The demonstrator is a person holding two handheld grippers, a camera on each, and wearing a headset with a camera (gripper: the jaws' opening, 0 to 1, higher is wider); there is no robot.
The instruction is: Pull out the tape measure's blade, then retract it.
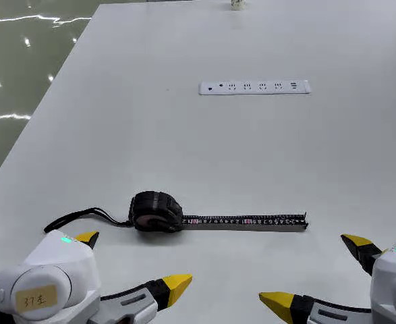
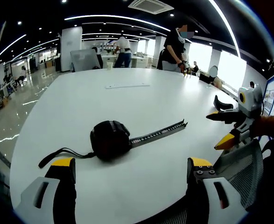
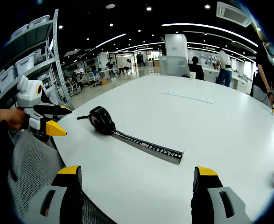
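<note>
The left gripper (image 1: 131, 258) and right gripper (image 1: 316, 268) hang open and empty before the tape measure (image 1: 156, 211), whose extended blade (image 1: 245, 221) (lock unclear) could whip back if freed carelessly.

open tabletop (image 1: 184, 148) surrounds the tape measure (image 1: 156, 211) and its drawn-out blade (image 1: 245, 221); a power strip (image 1: 254, 87) lies well beyond.

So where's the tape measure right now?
In the head view the tape measure lies on the table, just ahead of the left gripper, its blade stretched rightward; the power strip sits farther back.
</note>
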